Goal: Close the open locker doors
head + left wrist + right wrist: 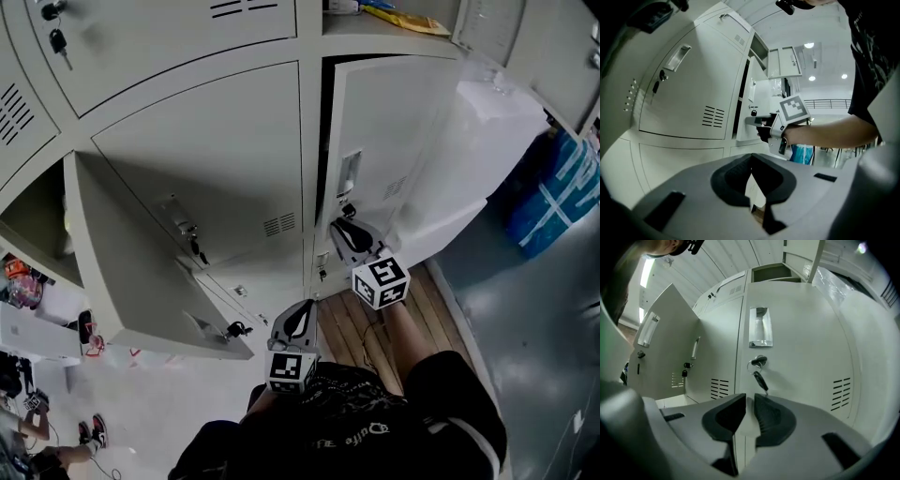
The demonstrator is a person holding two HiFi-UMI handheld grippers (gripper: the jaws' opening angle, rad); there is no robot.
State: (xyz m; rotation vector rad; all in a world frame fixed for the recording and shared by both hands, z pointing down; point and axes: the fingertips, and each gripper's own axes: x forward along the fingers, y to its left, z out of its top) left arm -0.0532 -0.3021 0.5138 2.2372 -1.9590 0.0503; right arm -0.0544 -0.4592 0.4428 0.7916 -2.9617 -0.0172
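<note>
Pale grey lockers fill the head view. One door (394,141) in the right column stands slightly ajar, with a dark slit along its left edge. My right gripper (339,228) is at that door's lower left, below the handle recess (760,327) and the hanging key (759,371); its jaws are open by a narrow slit with nothing between them. In the left gripper view the right gripper (759,123) reaches up to the ajar door (751,96). My left gripper (300,314) hangs back near my body, shut and empty. A wide-open door (131,262) juts out at the left.
Upper lockers at the top right stand open, one with yellow items (412,19). A blue bag (562,192) leans by the locker bank's right end. Below the lockers lies a strip of wooden floor (366,328). Shoes (94,431) and clutter lie at the lower left.
</note>
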